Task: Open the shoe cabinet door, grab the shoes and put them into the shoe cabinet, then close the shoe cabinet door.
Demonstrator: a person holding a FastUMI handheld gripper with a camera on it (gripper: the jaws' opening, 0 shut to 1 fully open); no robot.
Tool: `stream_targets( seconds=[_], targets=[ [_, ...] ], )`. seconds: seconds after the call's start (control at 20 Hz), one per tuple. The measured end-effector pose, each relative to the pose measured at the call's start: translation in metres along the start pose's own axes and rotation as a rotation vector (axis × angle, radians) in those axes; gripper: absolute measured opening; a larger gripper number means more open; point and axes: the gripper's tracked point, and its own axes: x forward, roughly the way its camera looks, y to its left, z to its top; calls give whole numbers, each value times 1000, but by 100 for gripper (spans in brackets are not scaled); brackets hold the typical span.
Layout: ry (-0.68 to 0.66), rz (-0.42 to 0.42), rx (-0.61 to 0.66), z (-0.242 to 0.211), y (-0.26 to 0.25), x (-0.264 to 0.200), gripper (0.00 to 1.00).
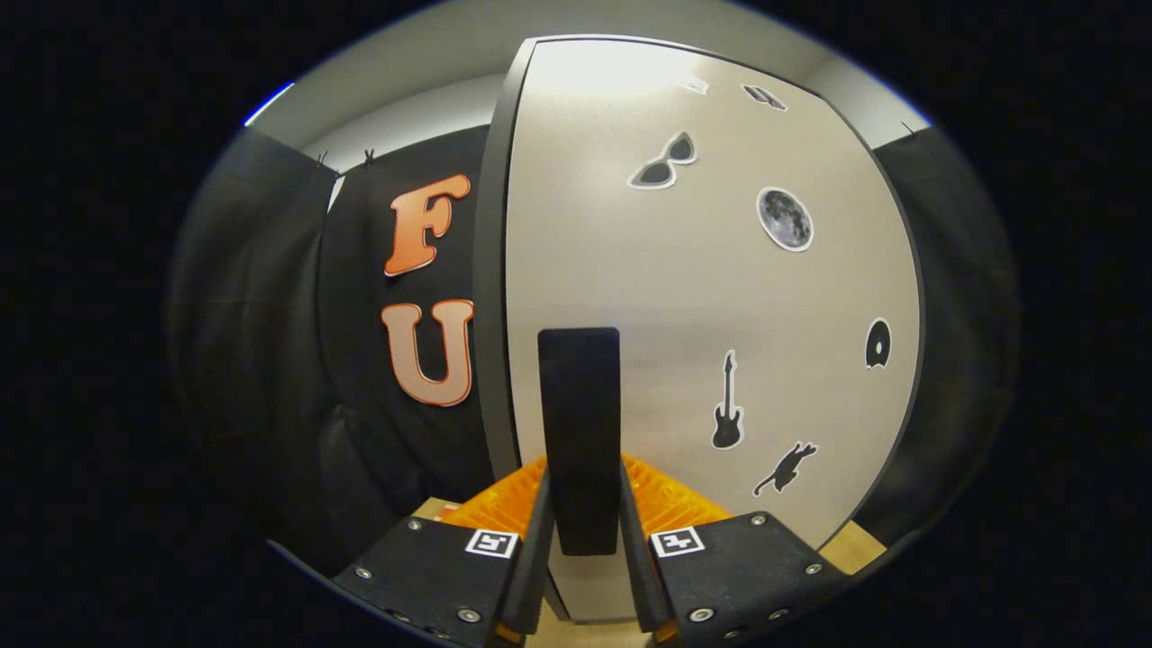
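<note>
Gripper [583, 540]: two blocky dark housings dotted with silver screws, each topped by a square black-and-white marker [492, 543] near the jaws; orange ribbed parts [504, 504] show just behind, fingers closed on the black handle [579, 432].

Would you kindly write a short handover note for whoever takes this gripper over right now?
Gripper: fingers closed on the black upright handle of the pale grey cabinet door, one finger on each side.
Things: the door, with black stickers on it, is right ahead. Whether it has begun to swing I cannot tell.
Done: handle gripped.
Left: likely pull the door open, fetch the shoes, place them inside, close the door.
</note>
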Motion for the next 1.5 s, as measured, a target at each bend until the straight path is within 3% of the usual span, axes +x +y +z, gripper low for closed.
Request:
stream_targets(
  seconds=[0.3,0.5,1.25,1.5],
  targets=[
    [17,-3,-7,-2,1,-1,29],
    [28,-7,-40,-1,0,-10,27],
    [11,-46,-70,-2,-52,-126,23],
    [10,20,-81,-2,-82,-164,23]
  ],
)
